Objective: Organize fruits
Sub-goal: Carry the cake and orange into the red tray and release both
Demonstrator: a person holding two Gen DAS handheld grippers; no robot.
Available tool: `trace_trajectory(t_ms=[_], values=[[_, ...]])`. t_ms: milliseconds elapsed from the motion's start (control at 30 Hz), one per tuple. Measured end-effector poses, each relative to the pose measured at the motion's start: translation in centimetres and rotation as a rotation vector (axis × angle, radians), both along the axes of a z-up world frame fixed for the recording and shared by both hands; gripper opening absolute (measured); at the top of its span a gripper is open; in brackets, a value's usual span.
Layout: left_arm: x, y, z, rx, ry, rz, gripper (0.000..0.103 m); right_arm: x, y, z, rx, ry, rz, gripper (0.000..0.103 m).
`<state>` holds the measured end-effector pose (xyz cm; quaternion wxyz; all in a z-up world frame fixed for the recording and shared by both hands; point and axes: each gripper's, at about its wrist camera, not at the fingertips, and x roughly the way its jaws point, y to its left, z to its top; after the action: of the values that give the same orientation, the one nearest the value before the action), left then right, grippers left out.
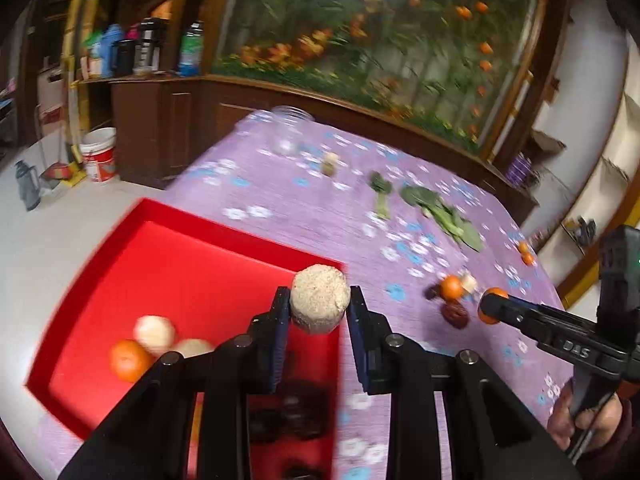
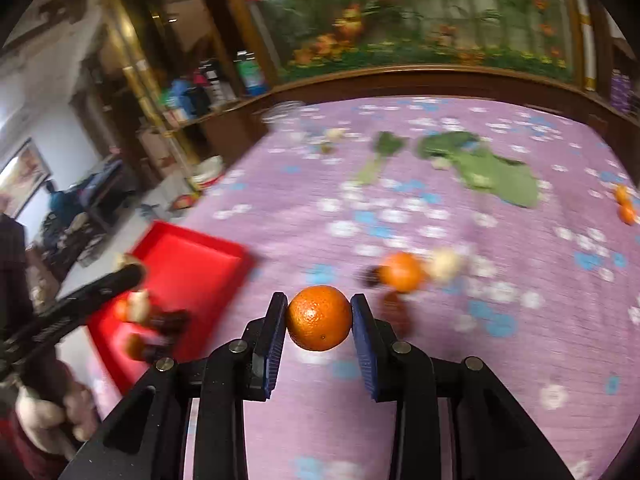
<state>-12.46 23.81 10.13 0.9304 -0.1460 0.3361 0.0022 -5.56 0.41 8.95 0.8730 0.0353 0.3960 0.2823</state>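
My left gripper (image 1: 319, 300) is shut on a beige rough ball-shaped fruit (image 1: 319, 296) and holds it over the right edge of the red tray (image 1: 180, 264). The tray holds an orange (image 1: 129, 360), two beige fruits (image 1: 154, 334) and dark dates (image 1: 292, 412). My right gripper (image 2: 319, 316) is shut on an orange (image 2: 319, 317) above the purple cloth; it also shows in the left wrist view (image 1: 492, 305). On the cloth lie another orange (image 2: 401, 272), a beige fruit (image 2: 446, 265) and dark dates (image 2: 394, 312).
Green leafy vegetables (image 2: 492, 172) lie at the back of the purple flowered tablecloth (image 2: 520, 340). Two small oranges (image 2: 624, 204) sit at the far right edge. A clear jar (image 1: 290, 130) stands at the back. A wooden cabinet with a flower mural is behind the table.
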Motion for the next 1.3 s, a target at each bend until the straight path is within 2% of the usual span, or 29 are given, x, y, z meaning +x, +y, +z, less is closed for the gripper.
trace_trajectory(t_ms=[200,300,433,667,967,1033,1067,1100,1300], values=[[-1.2,6.2,-0.8,0.065,0.02,0.146,0.027,-0.9,9.3,0.3,-0.032,0.003,0.193,0.036],[-0.6,8.3,-1.5,0.057,0.044,0.165,0.027,-1.1,13.1,-0.4,-0.059,0.008,0.257,0.036],[1.5,9.6,-2.4,0.081,0.082,0.155,0.027,-0.6,16.4,-2.0,-0.102,0.006,0.273,0.036],[5.5,10.1,-4.5,0.099,0.164,0.127,0.027,1.8,18.1,-5.1,-0.142,0.066,0.267,0.036],[6.0,10.5,-5.2,0.081,0.224,0.14,0.028,3.0,19.6,-6.8,-0.161,0.095,0.278,0.036],[5.9,10.5,-5.1,0.082,0.221,0.146,0.039,3.1,19.7,-7.1,-0.161,0.097,0.278,0.037],[5.8,10.5,-5.0,0.079,0.217,0.15,0.052,3.0,19.8,-7.1,-0.16,0.094,0.276,0.037],[5.7,10.5,-4.9,0.076,0.209,0.154,0.058,3.0,19.8,-7.1,-0.159,0.092,0.276,0.037],[4.9,10.2,-4.0,0.064,0.181,0.155,0.059,2.1,19.4,-6.1,-0.143,0.064,0.28,0.044]])
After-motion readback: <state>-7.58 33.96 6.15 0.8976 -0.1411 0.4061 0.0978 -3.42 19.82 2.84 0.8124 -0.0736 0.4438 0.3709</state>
